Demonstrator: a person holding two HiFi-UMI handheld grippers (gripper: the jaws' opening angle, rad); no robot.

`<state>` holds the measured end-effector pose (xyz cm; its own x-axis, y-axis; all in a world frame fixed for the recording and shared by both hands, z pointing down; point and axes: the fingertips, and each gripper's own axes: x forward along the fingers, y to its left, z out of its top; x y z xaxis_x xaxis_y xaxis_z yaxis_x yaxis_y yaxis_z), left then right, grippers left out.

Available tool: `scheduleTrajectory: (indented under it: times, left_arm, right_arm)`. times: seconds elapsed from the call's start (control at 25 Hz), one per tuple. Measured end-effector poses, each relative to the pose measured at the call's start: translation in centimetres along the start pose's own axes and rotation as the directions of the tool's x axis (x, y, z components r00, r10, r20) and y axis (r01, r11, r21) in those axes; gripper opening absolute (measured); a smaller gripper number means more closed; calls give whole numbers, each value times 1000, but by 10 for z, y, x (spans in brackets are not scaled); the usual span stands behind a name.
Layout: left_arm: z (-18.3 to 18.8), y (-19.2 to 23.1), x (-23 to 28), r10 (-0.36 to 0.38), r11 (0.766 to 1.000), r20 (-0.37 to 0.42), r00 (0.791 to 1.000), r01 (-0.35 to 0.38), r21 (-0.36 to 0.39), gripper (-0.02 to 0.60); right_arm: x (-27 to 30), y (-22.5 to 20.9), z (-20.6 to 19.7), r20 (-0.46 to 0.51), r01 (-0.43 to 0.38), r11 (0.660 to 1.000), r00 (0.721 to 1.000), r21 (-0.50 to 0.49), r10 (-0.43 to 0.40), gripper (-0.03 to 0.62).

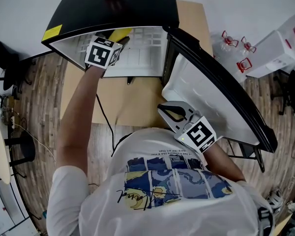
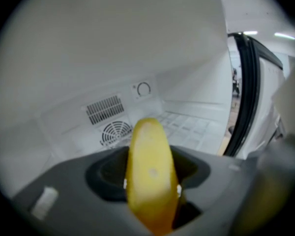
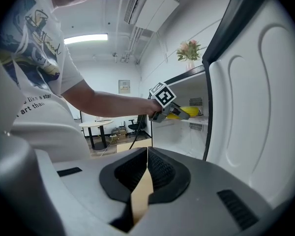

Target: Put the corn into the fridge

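Observation:
The yellow corn (image 2: 150, 166) stands up between the jaws of my left gripper (image 2: 151, 183), which is shut on it. That gripper (image 1: 122, 39) reaches into the open black fridge (image 1: 113, 9), and the corn (image 1: 119, 34) hangs above the white wire shelf (image 2: 187, 124). A vent grille (image 2: 108, 113) shows on the fridge's back wall. From the right gripper view the left gripper (image 3: 179, 113) and the corn (image 3: 191, 112) are at shelf height inside the fridge. My right gripper (image 3: 146, 166) is shut with nothing in it and sits beside the open fridge door (image 1: 221, 92).
The fridge door (image 3: 255, 92) swings out to the right. A cardboard sheet (image 1: 128, 102) lies on the wooden floor under the fridge, and a black cable crosses it. Bottles with red caps (image 1: 231, 41) and a white box (image 1: 280, 43) stand at the right. Flowers (image 3: 189, 50) top the fridge.

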<state>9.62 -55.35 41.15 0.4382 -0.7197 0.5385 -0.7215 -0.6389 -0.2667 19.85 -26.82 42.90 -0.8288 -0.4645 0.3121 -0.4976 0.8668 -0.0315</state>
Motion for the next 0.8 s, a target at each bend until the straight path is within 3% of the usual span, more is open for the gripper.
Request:
scheduleTrajectory:
  times: [0.52,0.8]
  left_arm:
    - [0,5,0,27,1000,30,999,-27,1,258]
    - [-3,6,-6,57,998,53,997,-55,-33,302]
  right_arm:
    - [1,-5,-6,-12,0,1000,1000,15,0,12]
    - [-1,-4,-9,-25,-4,1000,1000,7,4,12]
